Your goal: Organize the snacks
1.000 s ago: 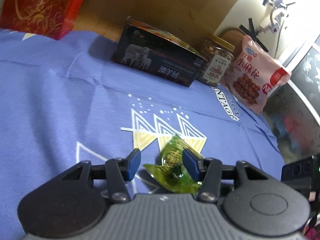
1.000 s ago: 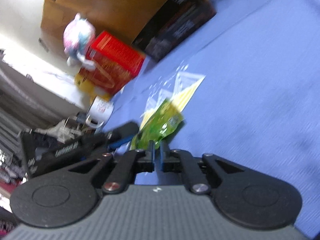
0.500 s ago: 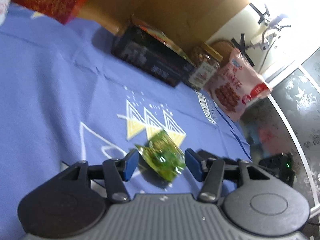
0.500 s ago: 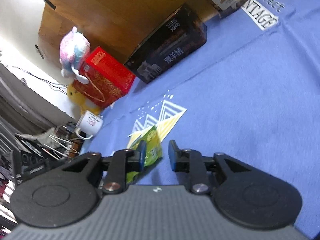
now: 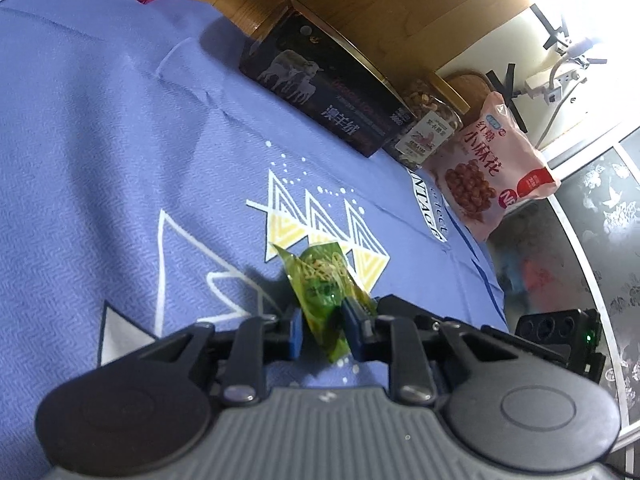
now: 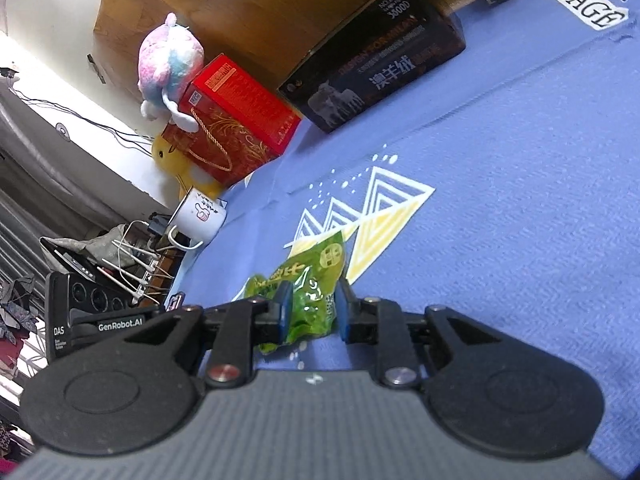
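A blue cloth (image 5: 120, 152) covers the whole work surface, printed with white and yellow triangles and a white patch reading "NTAGE" beneath the script "erfect" in the right wrist view. Its far edge meets a wooden panel (image 6: 256, 12); to the right in the left wrist view it drops off by a dark patterned glass pane. Along that far edge stand a black box (image 5: 320, 80) with sheep pictured and "DESIGN FOR MILAN", "NO1102" and "3800D" legible, a red gift box (image 6: 236, 120) with gold flourishes, a pink snack bag (image 5: 496, 160) with Chinese characters, and a jar of nuts (image 5: 428, 128) with a small label (too fine to read). The middle of the cloth lies bare. A second device beside the right gripper reads "GenRobot.AI". The green snack packet (image 5: 320, 292) sits near the triangles. The left gripper (image 5: 320, 332) has just closed and clamps it; the right gripper (image 6: 310, 312) flanks the packet, pads at its sides, grip uncertain.
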Demonstrator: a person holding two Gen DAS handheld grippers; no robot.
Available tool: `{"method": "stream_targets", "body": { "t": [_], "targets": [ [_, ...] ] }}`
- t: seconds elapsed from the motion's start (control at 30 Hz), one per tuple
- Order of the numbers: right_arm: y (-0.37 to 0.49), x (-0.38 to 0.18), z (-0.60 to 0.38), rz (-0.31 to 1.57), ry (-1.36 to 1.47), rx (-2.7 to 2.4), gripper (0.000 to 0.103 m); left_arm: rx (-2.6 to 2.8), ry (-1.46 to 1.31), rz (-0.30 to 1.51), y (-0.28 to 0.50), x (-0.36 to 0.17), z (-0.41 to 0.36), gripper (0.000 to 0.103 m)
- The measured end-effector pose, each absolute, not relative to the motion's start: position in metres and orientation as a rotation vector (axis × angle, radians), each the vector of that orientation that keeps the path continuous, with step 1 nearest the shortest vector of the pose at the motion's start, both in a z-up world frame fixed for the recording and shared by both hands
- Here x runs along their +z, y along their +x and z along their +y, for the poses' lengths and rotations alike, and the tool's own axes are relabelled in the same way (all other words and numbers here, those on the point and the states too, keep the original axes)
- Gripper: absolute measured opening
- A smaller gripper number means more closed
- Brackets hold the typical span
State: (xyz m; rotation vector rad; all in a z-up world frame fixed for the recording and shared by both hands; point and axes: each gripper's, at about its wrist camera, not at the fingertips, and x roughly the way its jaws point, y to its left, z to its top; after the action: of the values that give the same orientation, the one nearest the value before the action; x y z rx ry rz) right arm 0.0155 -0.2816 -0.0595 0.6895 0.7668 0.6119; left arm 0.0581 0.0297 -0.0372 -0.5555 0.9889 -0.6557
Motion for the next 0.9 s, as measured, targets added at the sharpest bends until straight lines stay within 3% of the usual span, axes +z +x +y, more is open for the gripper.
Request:
{"method": "stream_targets", "body": {
  "t": [0.4,0.53,0.67,0.77,0.9],
  "targets": [
    [0.022,-0.060,-0.277,0.754,0.696,0.609,0.028,-0.793,-0.836,1.001,0.070,-0.050,0.056,0.017],
    [0.024,-0.062,-0.278,0.756,0.775,0.647,0.039,-0.817,-0.853,0.974,0.070,-0.045,0.060,0.017],
    [0.026,-0.064,-0.278,0.778,0.853,0.682,0.039,-0.819,-0.855,0.970,0.072,-0.045,0.060,0.017],
    [0.024,-0.064,-0.280,0.780,0.883,0.688,0.034,-0.814,-0.843,0.961,0.072,-0.044,0.061,0.016],
    [0.021,-0.060,-0.282,0.765,0.869,0.669,0.019,-0.808,-0.809,0.944,0.071,-0.040,0.059,0.016]
  ]
}}
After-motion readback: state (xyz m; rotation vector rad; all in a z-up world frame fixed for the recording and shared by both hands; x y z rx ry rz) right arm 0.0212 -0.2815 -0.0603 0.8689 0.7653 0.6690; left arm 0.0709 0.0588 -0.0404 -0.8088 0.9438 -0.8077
